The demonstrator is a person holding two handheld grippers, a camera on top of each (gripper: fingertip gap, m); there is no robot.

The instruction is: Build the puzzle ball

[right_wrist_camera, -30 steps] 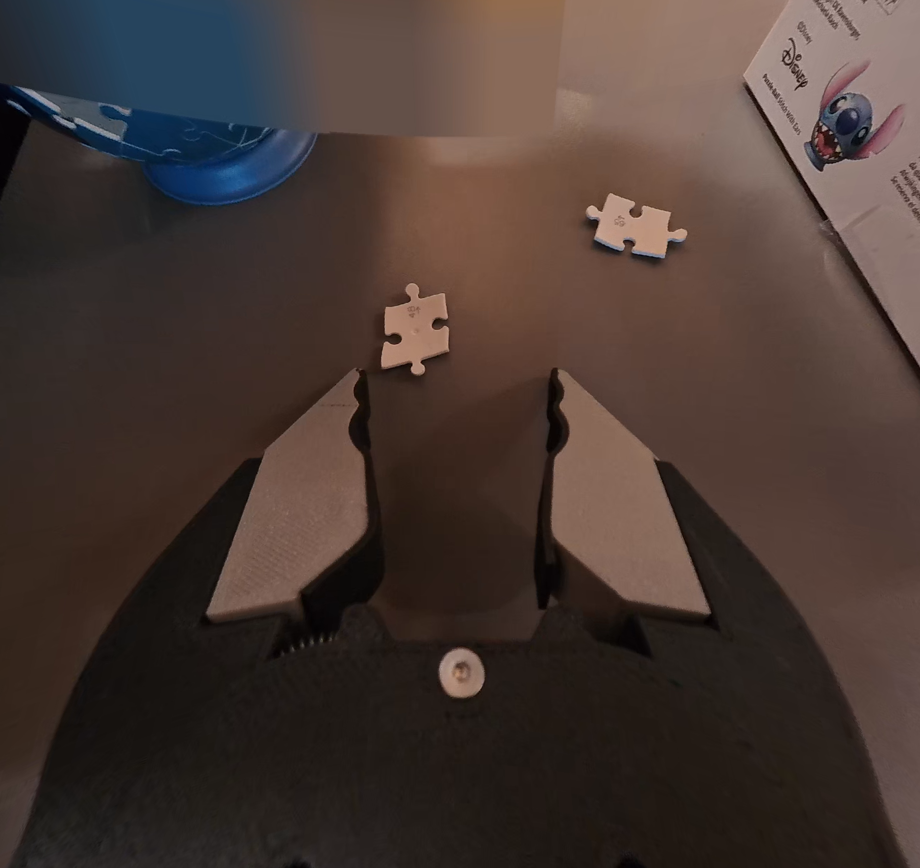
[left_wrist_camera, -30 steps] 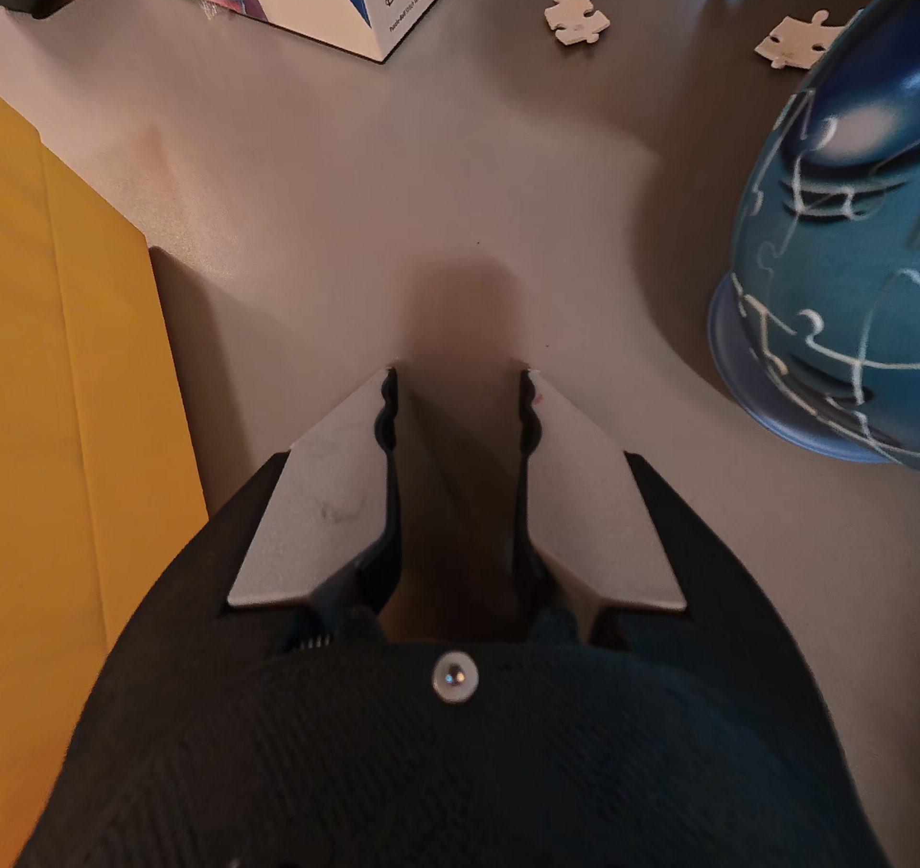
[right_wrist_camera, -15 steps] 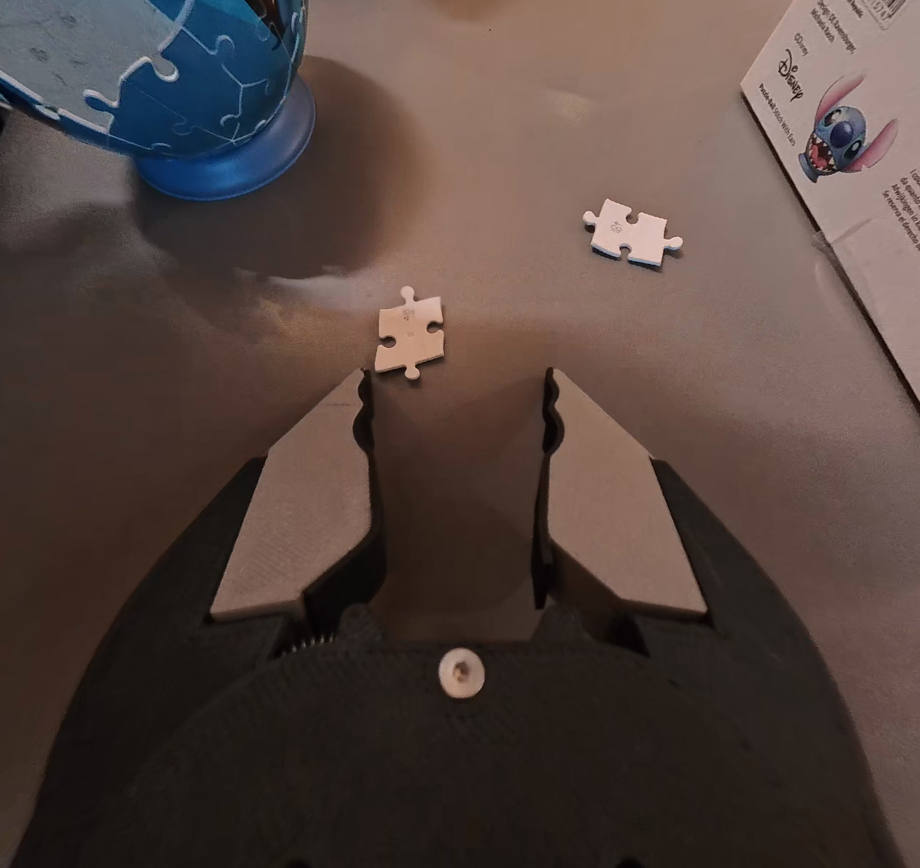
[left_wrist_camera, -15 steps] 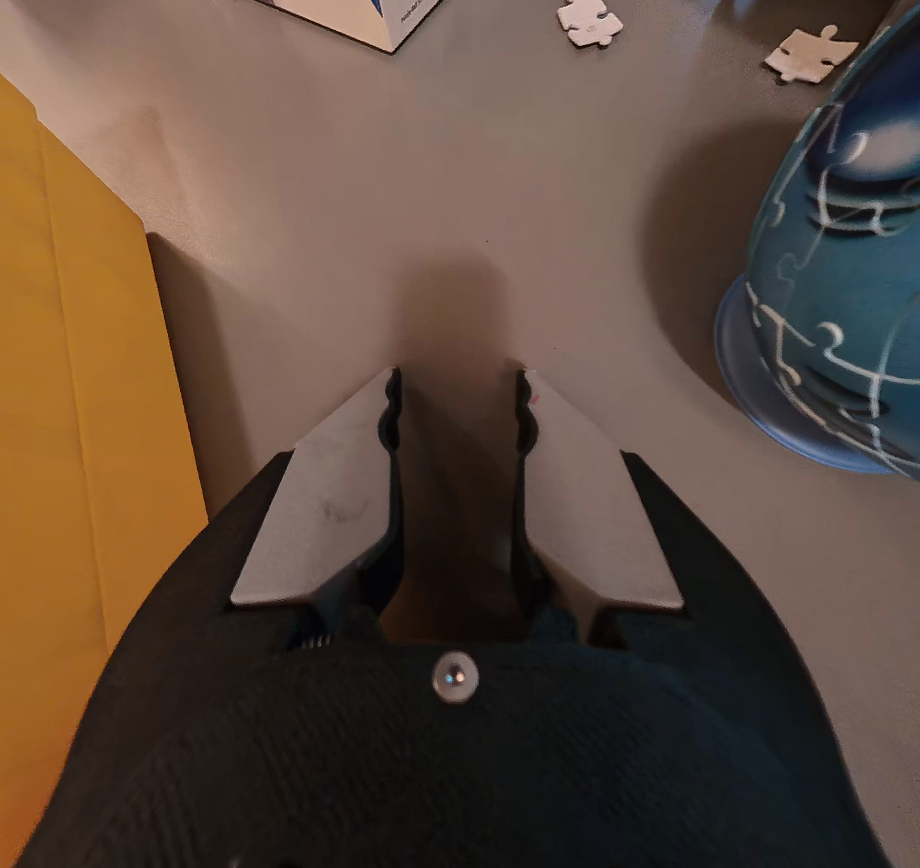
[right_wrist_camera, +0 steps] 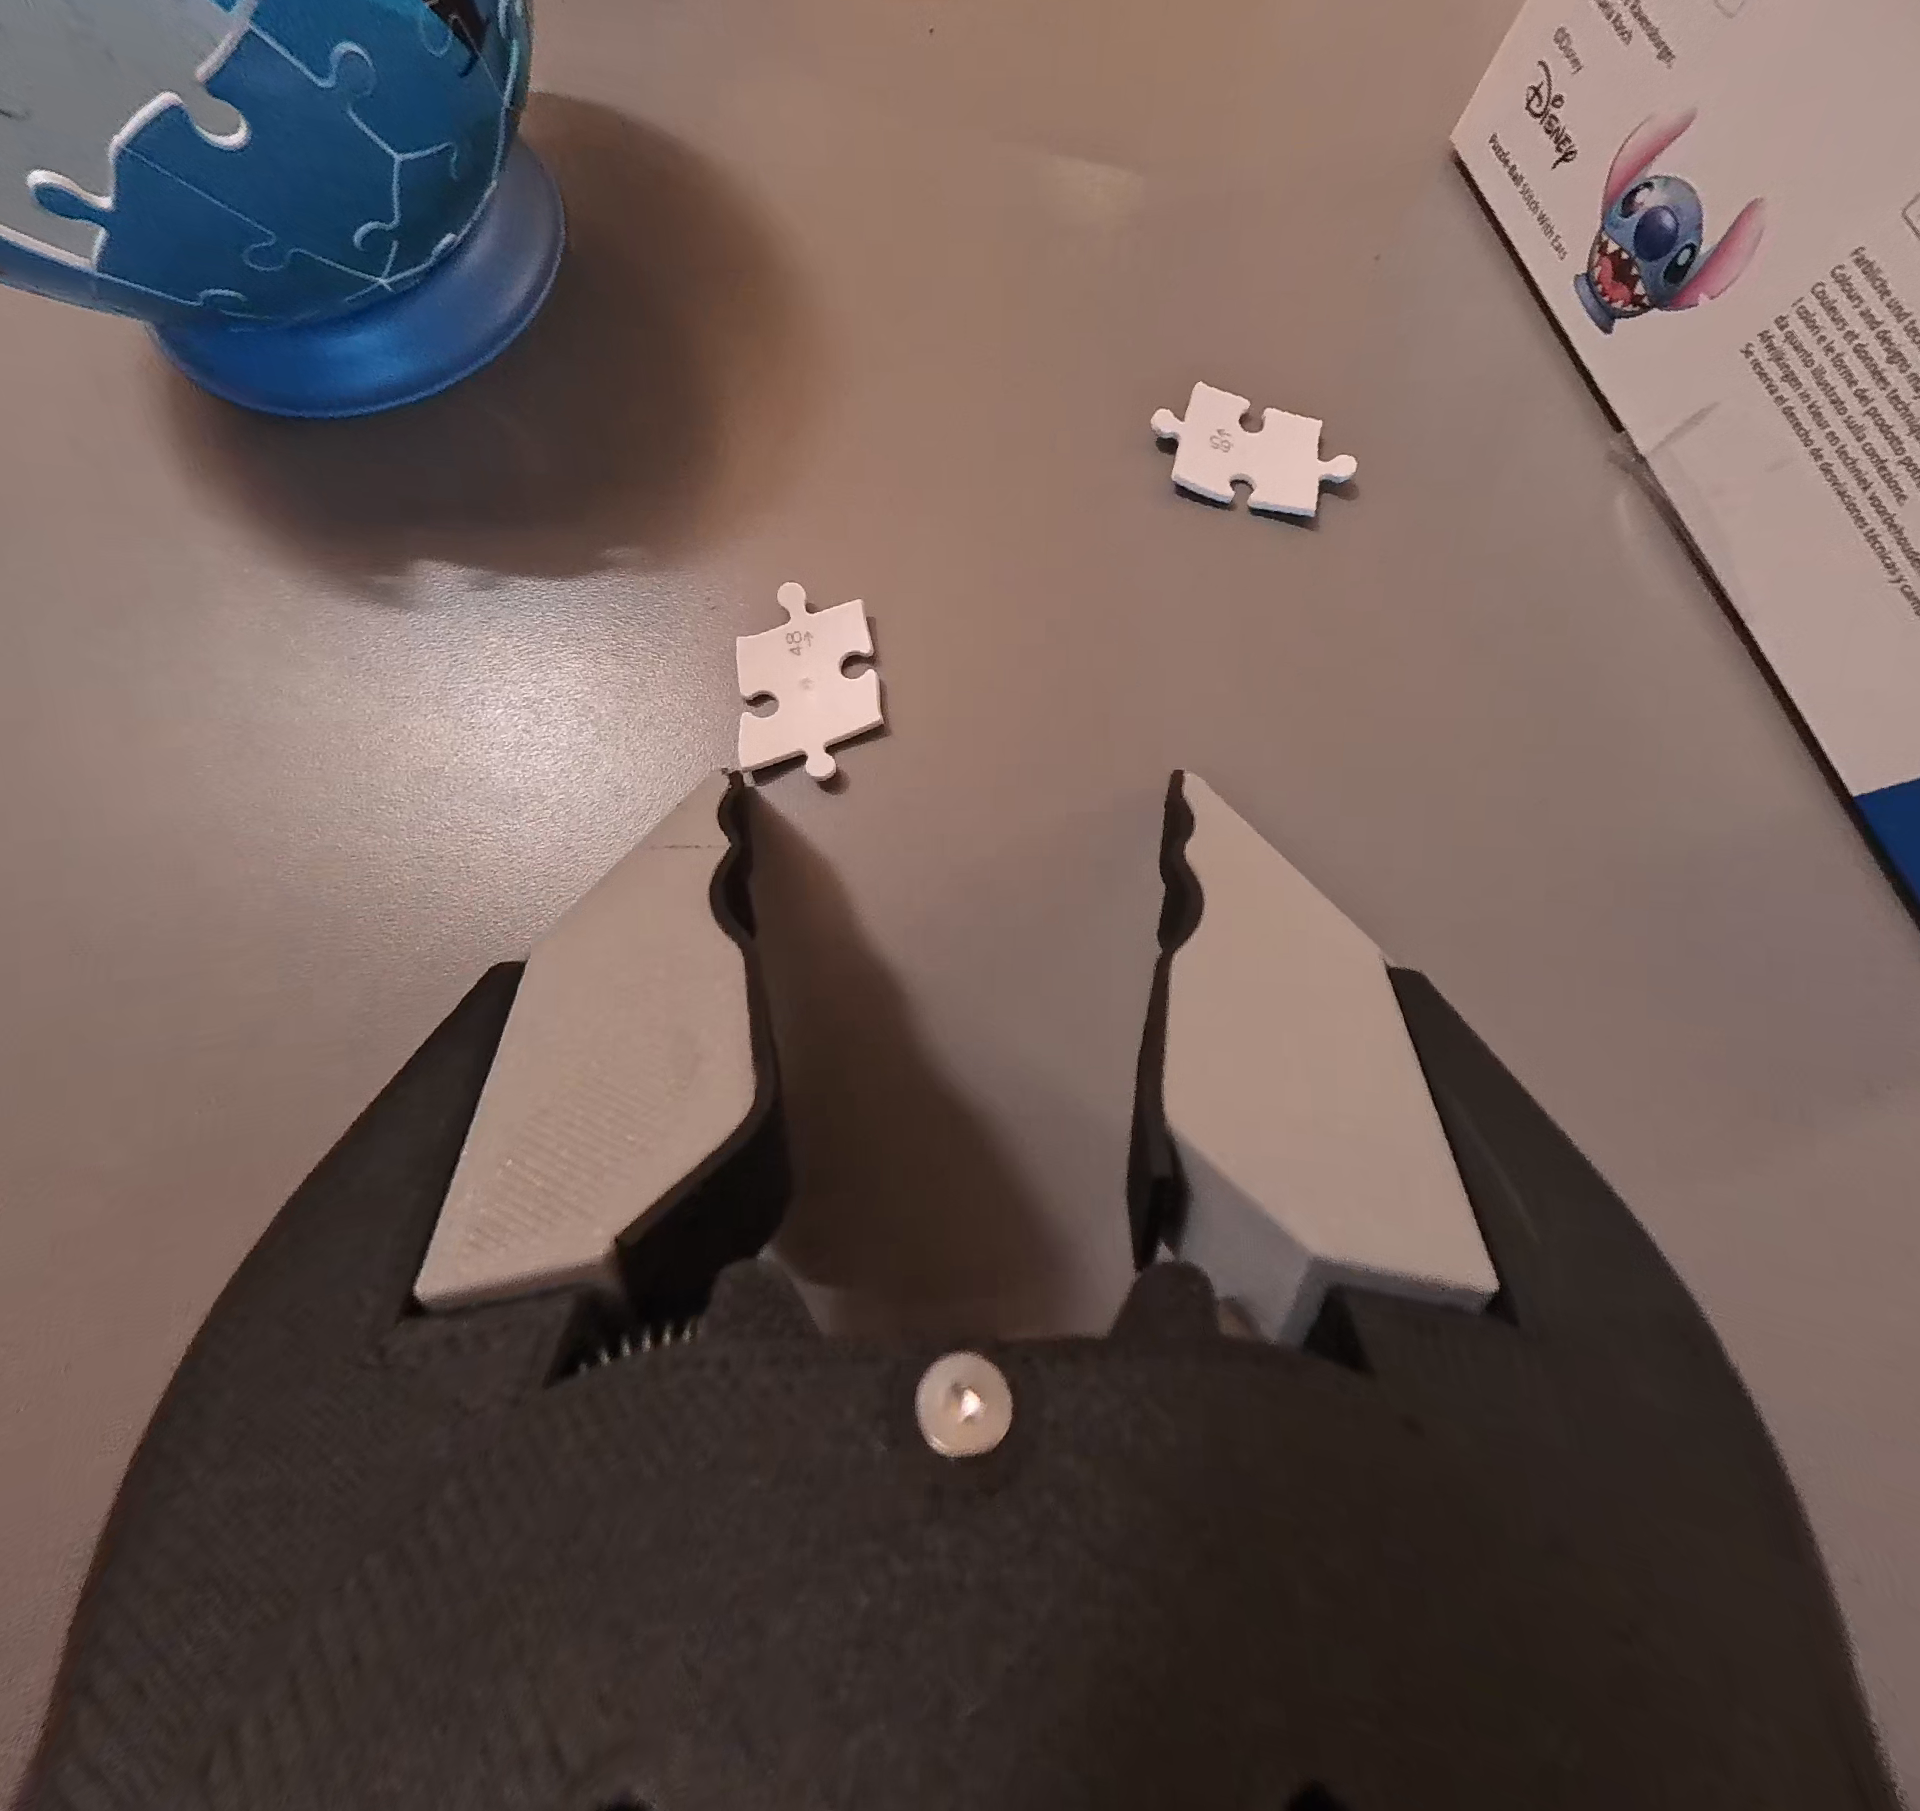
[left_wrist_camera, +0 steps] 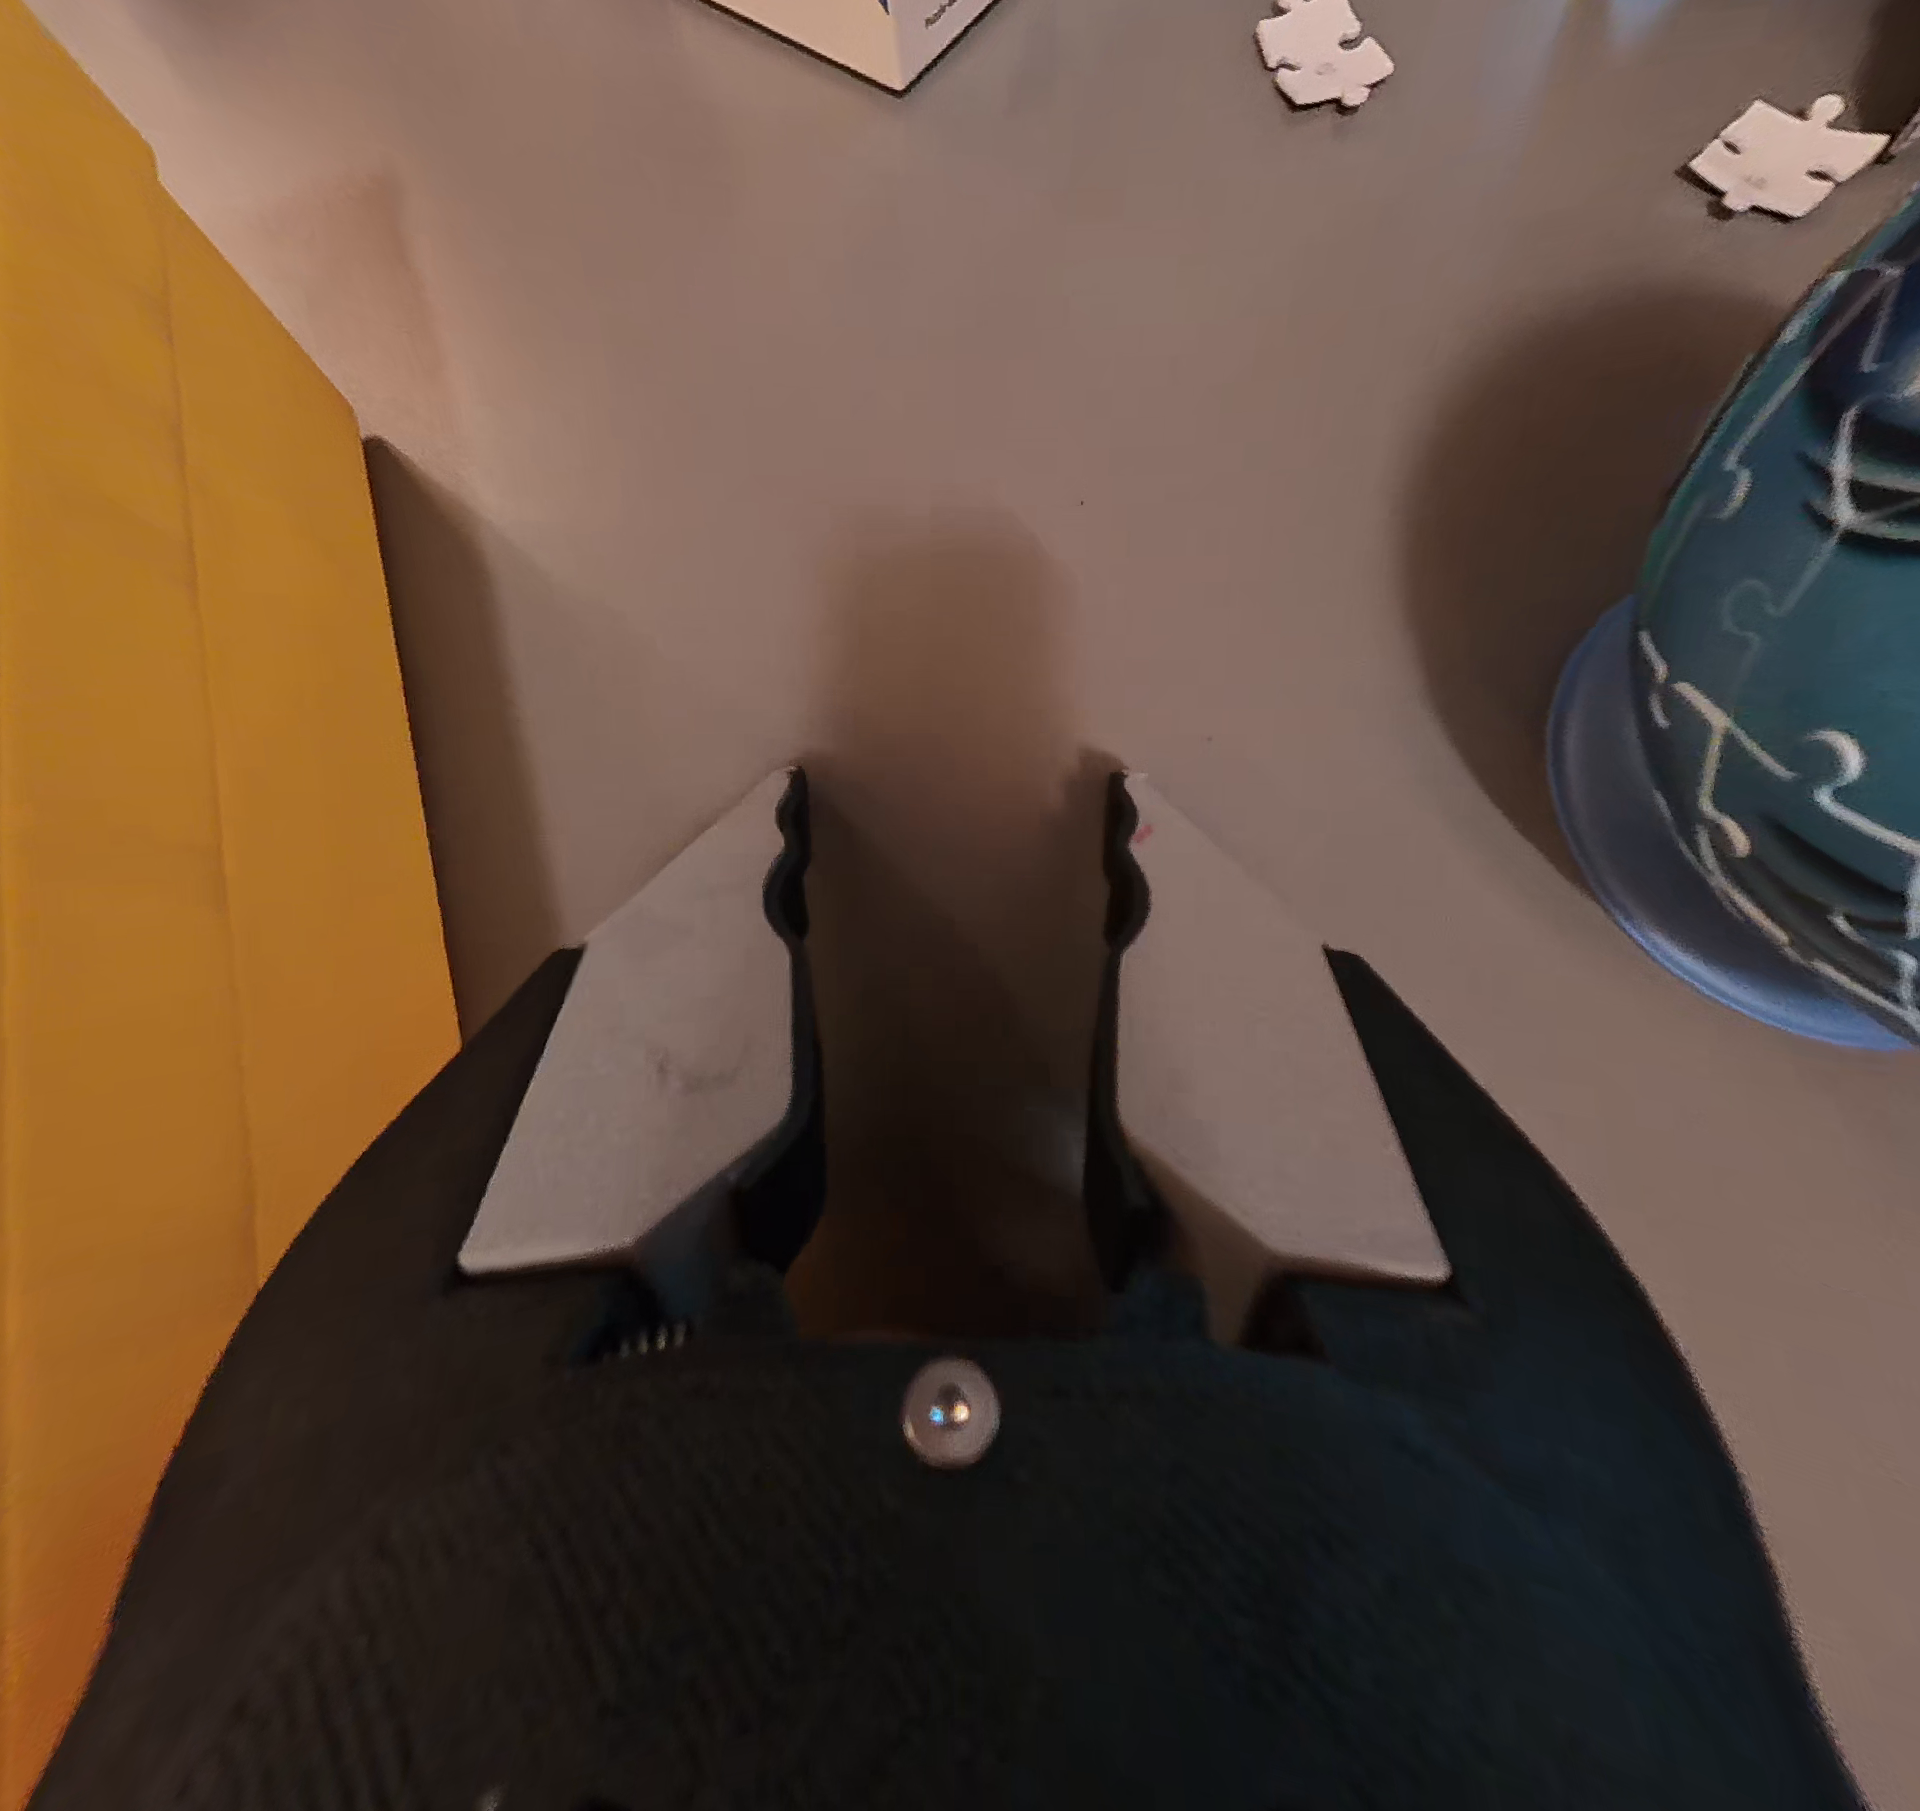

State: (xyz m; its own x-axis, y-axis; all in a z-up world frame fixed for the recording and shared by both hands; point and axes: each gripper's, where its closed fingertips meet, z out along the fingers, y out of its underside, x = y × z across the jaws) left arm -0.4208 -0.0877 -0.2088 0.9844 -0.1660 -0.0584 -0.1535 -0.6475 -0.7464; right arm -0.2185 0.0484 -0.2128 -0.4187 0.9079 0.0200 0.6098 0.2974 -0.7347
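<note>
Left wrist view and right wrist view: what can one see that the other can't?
Only the left wrist view shows the yellow sheet along the table's edge, and the open left hand-held gripper.

Only the right wrist view shows the open right hand-held gripper, its tip close to the nearer puzzle piece.

Both show the blue puzzle ball on its stand, two white loose pieces, the puzzle box and the grey table.

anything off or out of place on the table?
Nothing damaged or spilled. Two loose pieces lie blank side up on the grey table, apart from the puzzle ball upright on its blue stand.
</note>
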